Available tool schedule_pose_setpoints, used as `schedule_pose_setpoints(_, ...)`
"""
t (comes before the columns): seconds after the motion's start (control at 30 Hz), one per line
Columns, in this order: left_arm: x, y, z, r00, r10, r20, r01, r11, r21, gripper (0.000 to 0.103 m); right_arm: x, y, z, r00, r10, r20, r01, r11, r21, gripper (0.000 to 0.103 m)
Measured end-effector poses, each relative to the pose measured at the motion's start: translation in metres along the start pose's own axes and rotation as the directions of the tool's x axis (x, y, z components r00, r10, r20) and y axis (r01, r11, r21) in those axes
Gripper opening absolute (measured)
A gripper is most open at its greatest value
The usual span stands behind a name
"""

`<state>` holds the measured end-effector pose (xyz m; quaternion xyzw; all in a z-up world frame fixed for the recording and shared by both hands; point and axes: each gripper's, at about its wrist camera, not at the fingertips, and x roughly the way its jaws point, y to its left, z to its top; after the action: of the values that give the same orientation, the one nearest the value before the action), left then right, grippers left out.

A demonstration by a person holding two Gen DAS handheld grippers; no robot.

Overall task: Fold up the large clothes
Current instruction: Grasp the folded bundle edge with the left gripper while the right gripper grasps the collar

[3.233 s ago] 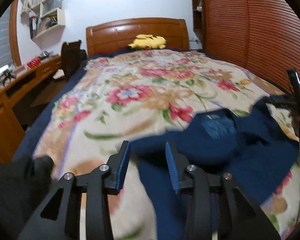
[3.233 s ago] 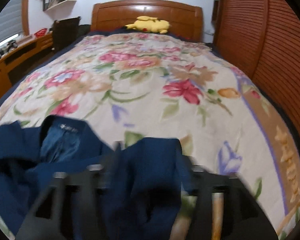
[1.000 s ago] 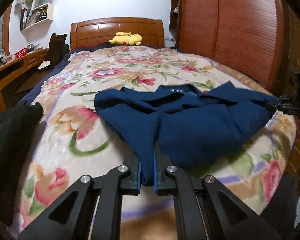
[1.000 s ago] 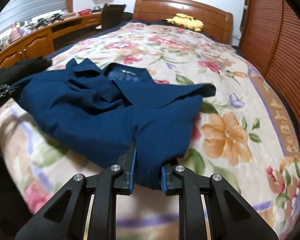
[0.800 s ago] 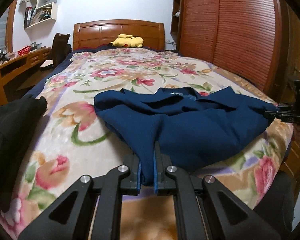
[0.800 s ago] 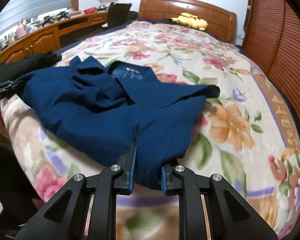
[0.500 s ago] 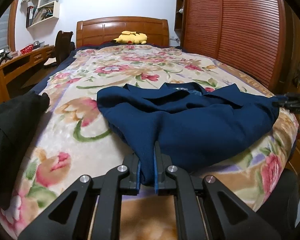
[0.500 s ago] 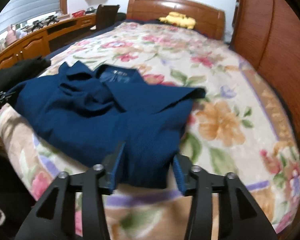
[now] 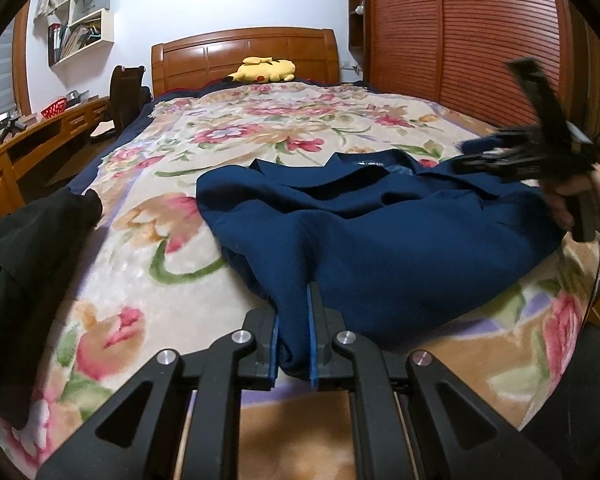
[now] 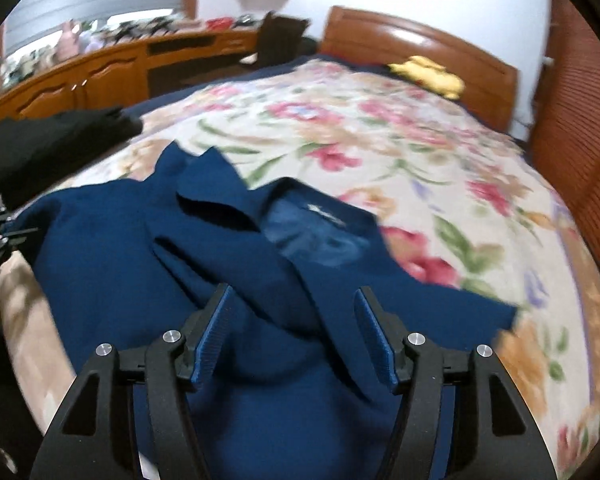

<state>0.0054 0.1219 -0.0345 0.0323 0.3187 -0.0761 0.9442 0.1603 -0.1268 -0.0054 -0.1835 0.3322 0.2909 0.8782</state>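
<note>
**Left grip holding, right grip released**

While my left gripper [image 9: 293, 332] is clenched on a pinched fold of the navy garment [image 9: 380, 232], my right gripper [image 10: 294, 336] has just been opening; its jaws stand apart above the cloth, pads clear of it. The garment lies crumpled, collar up, at the foot of the bed [image 9: 148, 248] on the floral blanket. A black garment [image 9: 24, 248] lies near the bed's left edge.

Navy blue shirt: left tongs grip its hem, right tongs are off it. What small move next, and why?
Probably bring the right tongs, whose jaws have just been opening and pinch nothing, down onto the loose sleeve flap of the navy blue shirt below them and close. The left tongs pin the hem at the edge of the floral bedspread, and the shirt lies rumpled, sleeves crossed.
</note>
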Motion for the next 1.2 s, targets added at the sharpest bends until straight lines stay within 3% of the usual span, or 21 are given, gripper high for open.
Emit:
schedule_pose_setpoints(0.2, 0.002, 0.0, -0.001, 1.0, -0.001, -0.008, 0.001, 1.0, 0.015, 0.006, 0.066, 0.014, 0.026, 0.993, 0.083, -0.09, -0.087, 0.995, -0.046, 0.064)
schedule_pose_setpoints(0.57, 0.002, 0.0, 0.0, 1.0, -0.007, -0.01, 0.007, 1.0, 0.026, 0.006, 0.096, 0.021, 0.025, 0.962, 0.151, -0.229, -0.171, 0.983, -0.073, 0.062)
schedule_pose_setpoints(0.73, 0.003, -0.001, 0.0, 1.0, -0.008, -0.011, 0.008, 1.0, 0.025, 0.006, 0.091, 0.03, 0.021, 0.951, 0.154, -0.268, -0.198, 0.969, -0.149, 0.02)
schedule_pose_setpoints(0.8, 0.003, -0.001, 0.0, 1.0, -0.007, -0.011, 0.007, 1.0, 0.025, 0.006, 0.088, 0.033, 0.02, 0.949, 0.151, -0.276, -0.204, 0.964, -0.173, 0.009)
schedule_pose_setpoints(1.03, 0.004, -0.001, 0.0, 1.0, -0.004, -0.012, 0.004, 1.0, 0.029, 0.006, 0.078, 0.032, 0.042, 0.992, -0.011, -0.129, -0.021, 0.97, -0.241, 0.005)
schedule_pose_setpoints(1.2, 0.005, 0.0, -0.001, 1.0, -0.003, -0.018, 0.004, 0.999, 0.034, 0.006, 0.099, 0.02, 0.077, 0.989, -0.133, -0.061, 0.114, 0.963, -0.245, 0.004)
